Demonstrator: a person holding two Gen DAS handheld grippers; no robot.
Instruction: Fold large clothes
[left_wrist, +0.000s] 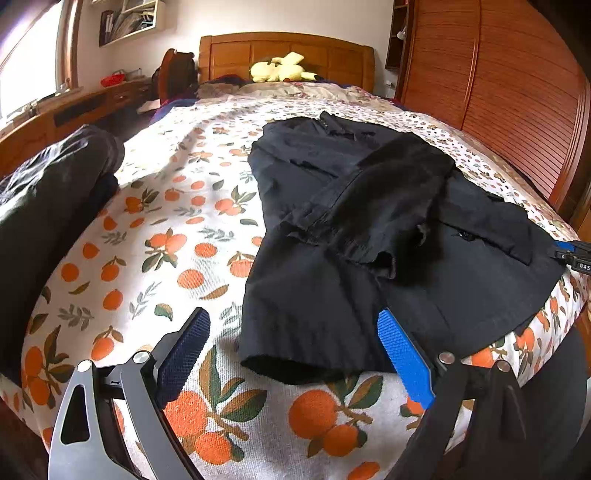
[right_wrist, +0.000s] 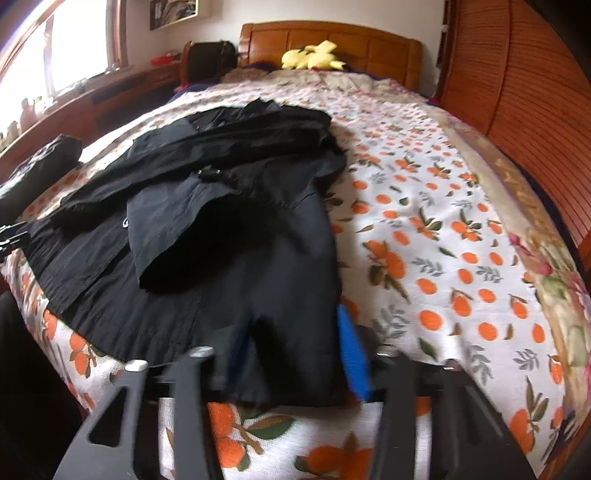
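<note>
**Black coat spread at the foot of the bed, both hand-held grippers at its hem**

The bed (left_wrist: 192, 229), covered in an orange-fruit print sheet, fills both views. A wooden wardrobe (left_wrist: 517, 92) runs along one side; a wooden headboard (left_wrist: 284, 51) with a yellow plush toy (left_wrist: 280, 68) closes the far end. Bare sheet lies open on either side of the garment.

The black coat (left_wrist: 369, 221) lies flat near the foot edge, sleeves folded across its front, its hem reaching the mattress edge. A second dark garment (left_wrist: 44, 206) lies apart at the bed's side edge.

The left hand-held gripper (left_wrist: 293, 354) stands wide open, straddling the near hem corner, pads clear of the cloth. The right hand-held gripper (right_wrist: 291, 362) has narrowed around the other hem corner, cloth between its blue pads; whether they press is blurred.
</note>
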